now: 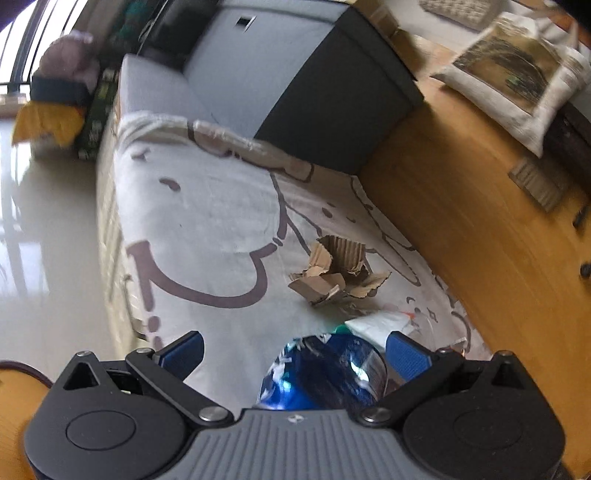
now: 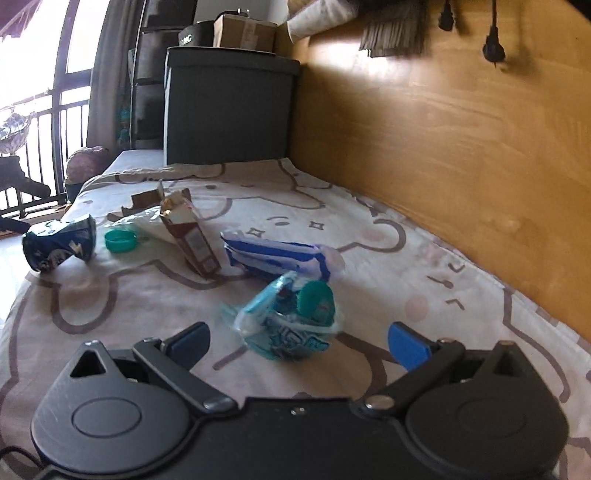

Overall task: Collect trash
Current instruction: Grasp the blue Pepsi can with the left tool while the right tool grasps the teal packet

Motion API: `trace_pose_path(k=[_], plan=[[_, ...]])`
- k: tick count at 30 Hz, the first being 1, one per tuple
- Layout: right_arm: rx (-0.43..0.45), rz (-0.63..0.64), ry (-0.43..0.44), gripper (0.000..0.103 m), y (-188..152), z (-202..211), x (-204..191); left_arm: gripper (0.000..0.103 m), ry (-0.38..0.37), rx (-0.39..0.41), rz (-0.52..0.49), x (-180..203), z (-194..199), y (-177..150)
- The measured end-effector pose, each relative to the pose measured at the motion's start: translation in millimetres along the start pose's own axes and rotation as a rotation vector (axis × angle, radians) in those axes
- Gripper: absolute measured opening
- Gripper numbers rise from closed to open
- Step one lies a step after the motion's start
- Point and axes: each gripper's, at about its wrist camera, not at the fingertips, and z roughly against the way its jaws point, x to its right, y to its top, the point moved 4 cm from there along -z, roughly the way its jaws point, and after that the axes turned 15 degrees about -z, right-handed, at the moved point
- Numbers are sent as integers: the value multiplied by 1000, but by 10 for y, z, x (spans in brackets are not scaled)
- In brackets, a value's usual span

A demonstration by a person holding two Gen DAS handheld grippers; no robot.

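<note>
Trash lies scattered on a bed covered by a white cartoon-print blanket [image 2: 122, 295]. My left gripper [image 1: 295, 350] is open above a crushed blue can [image 1: 325, 373], which sits between its blue pads without being pinched. Beyond it lie torn cardboard [image 1: 338, 275] and a white plastic wrapper [image 1: 380, 321]. My right gripper [image 2: 299, 343] is open, just short of a crumpled teal wrapper with a teal lid [image 2: 291, 325]. Farther off lie a blue-and-white wrapper [image 2: 277, 256], a brown carton [image 2: 192, 236], a teal cap [image 2: 120, 240] and the blue can [image 2: 59, 245].
A wooden wall panel [image 2: 443, 129] runs along the bed's right side. A dark grey storage box [image 2: 229, 107] stands at the bed's far end, with a cardboard box [image 2: 243, 31] on it. A cushion [image 1: 517, 74] lies by the wood. A window with railing [image 2: 37, 110] is at left.
</note>
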Motion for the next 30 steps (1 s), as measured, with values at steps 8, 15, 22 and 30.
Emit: trace_pose_path(k=[8,15,22,30], plan=[[-8,-14,21,103,80,-170,59,103,-273,-73,126,52,-277,-34],[-74,62,89,103,105,-356,-51,98,-378,-119,94,399,-143,-60],[-114,122,49,103,99,-566,-77,87,-357,-229,-22,755,-138,-147],[-142,96,25,81,83,-660,-7,45,-246,-302,-82,822,-199,-238]])
